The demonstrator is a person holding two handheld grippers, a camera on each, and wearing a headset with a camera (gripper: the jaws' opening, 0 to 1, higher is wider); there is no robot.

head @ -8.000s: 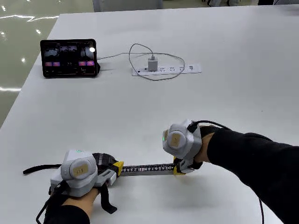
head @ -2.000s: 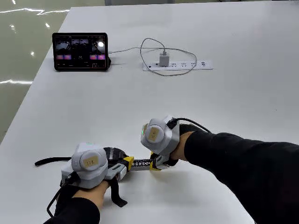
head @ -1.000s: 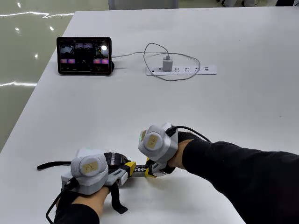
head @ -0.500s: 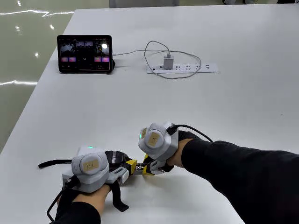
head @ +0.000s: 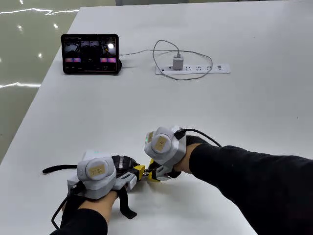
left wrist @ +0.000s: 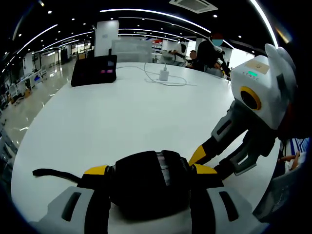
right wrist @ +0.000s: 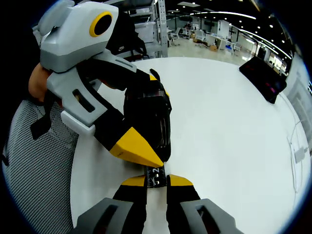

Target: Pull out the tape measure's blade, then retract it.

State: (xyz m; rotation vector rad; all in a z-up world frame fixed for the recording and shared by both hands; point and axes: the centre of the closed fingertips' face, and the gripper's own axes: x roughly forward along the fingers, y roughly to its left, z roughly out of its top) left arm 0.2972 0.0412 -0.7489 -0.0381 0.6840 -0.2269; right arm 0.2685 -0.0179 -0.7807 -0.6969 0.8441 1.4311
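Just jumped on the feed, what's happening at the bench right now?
A person works two handheld grippers on a white table. The left gripper has its jaws clamped around the black tape measure. The right gripper pinches the end of the blade close against the case, so just a short stub of blade shows between them. The retract looks nearly finished.

Count: 1 tape measure (head: 123, 164); 2 claws: left claw (left wrist: 151, 170), right claw (right wrist: 157, 181); 1 tablet (head: 90, 47); 1 power strip (head: 205, 68); 1 charger (head: 178, 62).
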